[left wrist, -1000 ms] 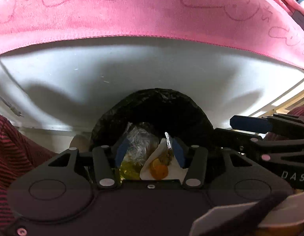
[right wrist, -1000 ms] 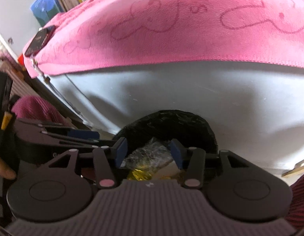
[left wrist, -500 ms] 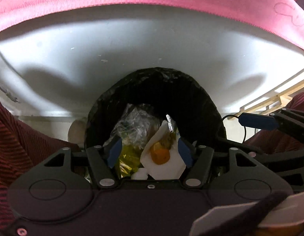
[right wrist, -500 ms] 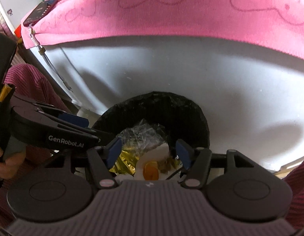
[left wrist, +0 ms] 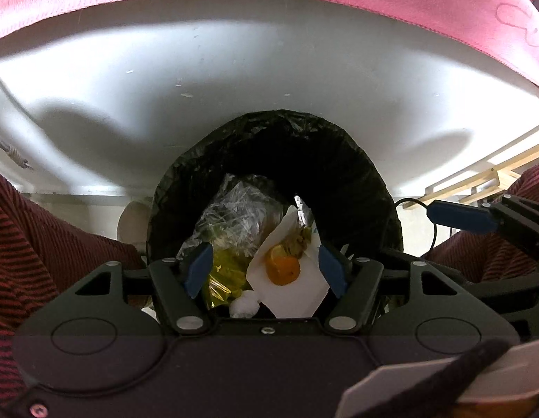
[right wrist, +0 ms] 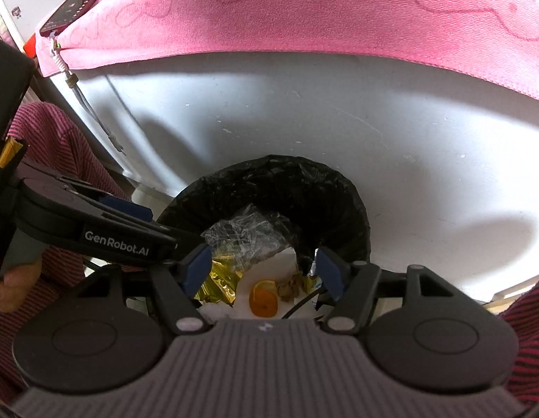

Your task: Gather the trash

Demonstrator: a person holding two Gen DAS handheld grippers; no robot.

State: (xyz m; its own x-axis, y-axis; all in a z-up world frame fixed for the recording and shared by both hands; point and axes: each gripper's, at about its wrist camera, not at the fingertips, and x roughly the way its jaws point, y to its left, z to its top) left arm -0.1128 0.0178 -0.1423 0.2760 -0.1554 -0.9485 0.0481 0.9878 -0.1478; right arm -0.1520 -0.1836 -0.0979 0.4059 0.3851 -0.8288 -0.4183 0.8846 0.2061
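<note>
The left tool (left wrist: 266, 266) hangs over a bin lined with a black bag (left wrist: 356, 188), its blue-padded fingers (left wrist: 199, 270) spread wide and gripping nothing. The right tool (right wrist: 264, 267) hangs over the same bin from the other side, likewise spread and empty. In the right wrist view the left tool's body, printed GenRobot.AI, reaches in from the left, held by a hand (right wrist: 6, 287).

The trash lies inside the bag (right wrist: 342, 202): a white paper napkin (left wrist: 293, 292) carrying an orange peel (left wrist: 282, 270) and some brownish scraps, a crumpled clear plastic wrapper (left wrist: 234, 216) behind it, a yellow foil wrapper (left wrist: 222, 280) to its left, and a small white wad (left wrist: 244, 306) at its near corner.

The bin stands against a white cabinet side (left wrist: 234, 80). A pink towel (right wrist: 304, 10) drapes over the cabinet's top edge, with a phone (right wrist: 71, 12) at its left corner. Red striped fabric (left wrist: 43, 230) flanks the bin on both sides.
</note>
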